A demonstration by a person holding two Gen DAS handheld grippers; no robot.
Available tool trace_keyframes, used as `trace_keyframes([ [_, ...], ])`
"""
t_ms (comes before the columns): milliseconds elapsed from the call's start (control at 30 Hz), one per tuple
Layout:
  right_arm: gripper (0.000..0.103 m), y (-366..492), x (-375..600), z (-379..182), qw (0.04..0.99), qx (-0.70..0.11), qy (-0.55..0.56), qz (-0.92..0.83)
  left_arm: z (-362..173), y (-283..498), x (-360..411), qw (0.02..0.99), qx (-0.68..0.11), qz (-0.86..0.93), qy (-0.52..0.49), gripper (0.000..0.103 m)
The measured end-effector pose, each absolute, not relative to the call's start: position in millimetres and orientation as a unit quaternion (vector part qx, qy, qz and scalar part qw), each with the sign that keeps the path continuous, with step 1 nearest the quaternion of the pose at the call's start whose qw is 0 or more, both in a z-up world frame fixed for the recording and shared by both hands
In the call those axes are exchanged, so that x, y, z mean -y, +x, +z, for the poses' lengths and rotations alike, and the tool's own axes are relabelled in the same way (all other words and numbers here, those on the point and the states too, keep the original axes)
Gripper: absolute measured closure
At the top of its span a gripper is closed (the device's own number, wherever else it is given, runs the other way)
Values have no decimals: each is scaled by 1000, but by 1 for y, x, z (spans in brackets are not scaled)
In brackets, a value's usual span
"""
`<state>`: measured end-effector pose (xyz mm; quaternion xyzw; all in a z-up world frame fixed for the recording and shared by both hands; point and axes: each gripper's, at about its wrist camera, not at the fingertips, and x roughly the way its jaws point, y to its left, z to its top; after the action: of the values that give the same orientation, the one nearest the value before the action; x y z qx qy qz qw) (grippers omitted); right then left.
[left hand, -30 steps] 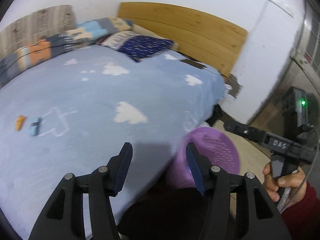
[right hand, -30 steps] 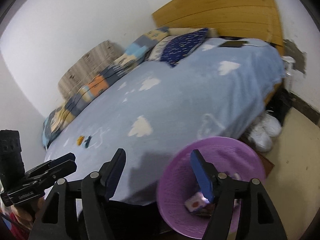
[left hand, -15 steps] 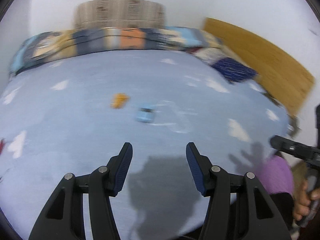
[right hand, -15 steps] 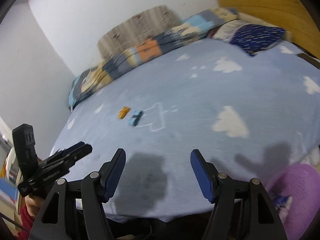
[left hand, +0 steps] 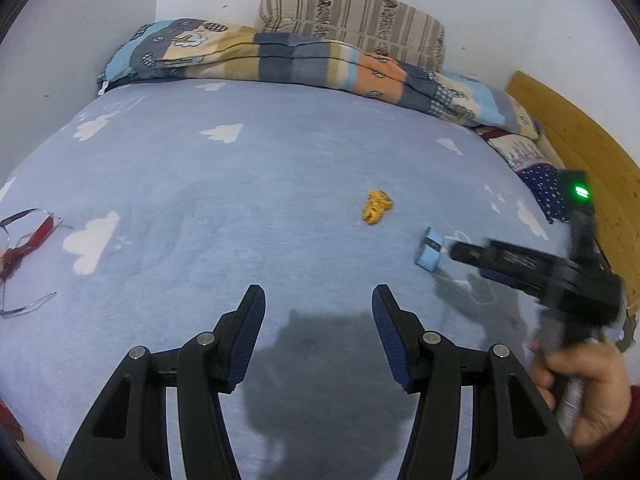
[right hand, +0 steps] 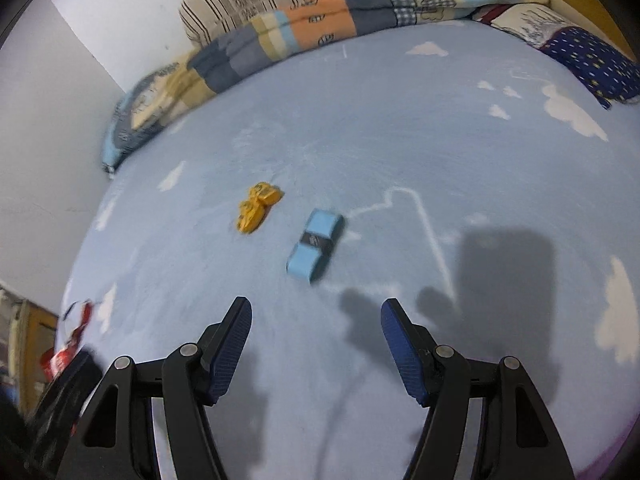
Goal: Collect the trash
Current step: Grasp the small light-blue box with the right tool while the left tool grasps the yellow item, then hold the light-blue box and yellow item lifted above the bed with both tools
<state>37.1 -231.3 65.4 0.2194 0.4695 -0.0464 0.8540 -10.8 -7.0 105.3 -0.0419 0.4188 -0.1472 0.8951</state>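
We have swung both tools away from the purple bin toward the bed's middle. The right tool (right hand: 316,344) and left tool (left hand: 318,338) stand apart, empty. The blue packet (right hand: 316,244) and orange wrapper (right hand: 258,208) lie mid-bed (right hand: 360,128), uncollected.

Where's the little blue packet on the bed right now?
The blue packet lies on the blue bedspread mid-bed, just right of the crumpled orange wrapper, ahead of the open right gripper.
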Motion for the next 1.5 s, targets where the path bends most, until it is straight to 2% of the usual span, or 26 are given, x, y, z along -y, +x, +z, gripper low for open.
trace_keyframes([
  [133, 33, 80, 222, 41, 846, -484, 215, -66, 105, 2, 5, 894, -424, -136, -54, 49],
  [200, 37, 94, 220, 28, 838, -495, 218, -70, 106, 4, 8, 895, -422, -135, -50, 49],
  [267, 68, 99, 218, 20, 836, -504, 202, -76, 106, 7, 15, 896, -421, -137, -38, 49],
  [367, 74, 92, 223, 22, 842, -501, 183, -80, 105, 17, 28, 891, -425, -153, -35, 49],
  [700, 77, 13, 244, 84, 878, -450, 162, -34, 86, 96, 88, 871, -441, -216, -11, 49],
  [933, 77, 16, 254, 76, 873, -450, 186, -24, 52, 150, 129, 855, -467, -227, 18, 49],
  [967, 77, 19, 255, 71, 871, -456, 183, -25, 49, 152, 133, 853, -468, -228, 26, 50],
  [1100, 77, 24, 262, 55, 862, -474, 177, -30, 31, 163, 150, 844, -480, -231, 54, 68],
  [1233, 77, 25, 269, 40, 850, -494, 178, -33, 15, 165, 153, 841, -489, -221, 69, 78],
  [1500, 77, 35, 262, 27, 846, -510, 155, -33, 25, 150, 142, 849, -474, -224, 68, 78],
])
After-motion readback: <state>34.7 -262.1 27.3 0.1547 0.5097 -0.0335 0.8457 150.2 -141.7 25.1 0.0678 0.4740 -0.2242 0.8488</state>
